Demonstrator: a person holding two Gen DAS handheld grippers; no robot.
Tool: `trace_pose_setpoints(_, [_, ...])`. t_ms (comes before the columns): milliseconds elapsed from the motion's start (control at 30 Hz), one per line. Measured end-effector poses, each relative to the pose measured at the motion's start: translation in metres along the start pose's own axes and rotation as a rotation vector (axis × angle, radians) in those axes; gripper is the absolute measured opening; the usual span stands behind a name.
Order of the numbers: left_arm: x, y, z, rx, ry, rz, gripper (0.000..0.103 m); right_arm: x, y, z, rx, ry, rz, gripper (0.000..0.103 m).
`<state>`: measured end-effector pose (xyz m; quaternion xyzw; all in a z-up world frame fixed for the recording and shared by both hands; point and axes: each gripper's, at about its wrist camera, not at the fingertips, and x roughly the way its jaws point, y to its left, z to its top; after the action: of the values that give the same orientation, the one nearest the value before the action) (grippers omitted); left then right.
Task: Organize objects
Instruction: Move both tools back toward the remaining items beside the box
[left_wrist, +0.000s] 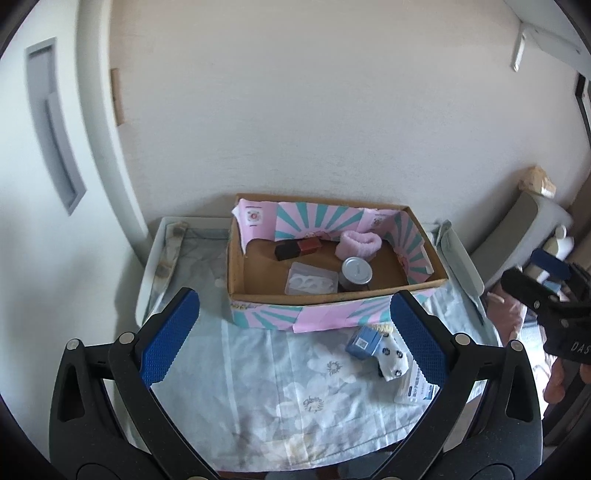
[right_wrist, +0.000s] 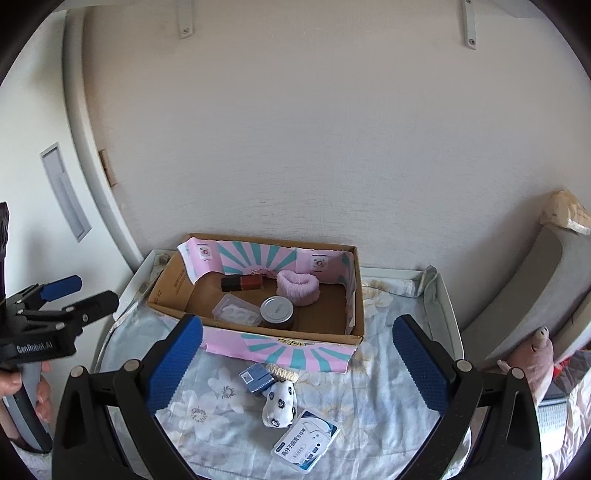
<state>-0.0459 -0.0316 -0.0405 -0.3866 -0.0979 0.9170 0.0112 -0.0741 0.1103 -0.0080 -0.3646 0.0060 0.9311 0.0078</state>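
Both tools empty, fingers spread wide: left tool (left_wrist: 295, 332), right tool (right_wrist: 297, 363), hovering over the cloth-covered desk (right_wrist: 221, 435). Cardboard box (right_wrist: 356, 273) at 12 o'clock already holds a jar (right_wrist: 277, 310), pink band (right_wrist: 298, 286), clear case (right_wrist: 236, 310) and dark blocks (right_wrist: 242, 283). Loose in front, at 6 o'clock of the box: blue carton (right_wrist: 255, 377), sock (right_wrist: 279, 404), floss pack (right_wrist: 306, 443). Step looks like reaching for the next loose item; next move calls for lowering over one and closing.
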Motion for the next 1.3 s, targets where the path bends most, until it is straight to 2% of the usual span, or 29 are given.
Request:
trace_pose_setpoints(167, [-0.008,-0.003,-0.007,-0.077,-0.011,0.03,0.103,-0.004,-0.012,0.002,-0.05,-0.005,0.064,0.103])
trace_pose_setpoints(367, [-0.014,-0.017,-0.016,-0.124,-0.025,0.074,0.103,-0.01,-0.033,0.002,-0.117,-0.031,0.125,0.103])
trace_pose_setpoints(633, [-0.013,-0.041,-0.039,-0.199,-0.015,0.133,0.103,-0.001,-0.057,-0.015,-0.237,-0.028,0.216,0.103])
trace_pose_setpoints(967, [0.03,-0.073,-0.097,-0.293,0.078,0.192,0.103,0.048,-0.076,-0.076,-0.398,0.059,0.371,0.103])
trace_pose_setpoints(1100, [0.058,-0.089,-0.118,-0.31,0.119,0.178,0.103,0.066,-0.075,-0.107,-0.474,0.09,0.453,0.103])
trace_pose_setpoints(1300, [0.105,-0.111,-0.132,-0.289,0.174,0.156,0.1,0.088,-0.068,-0.15,-0.568,0.122,0.558,0.103])
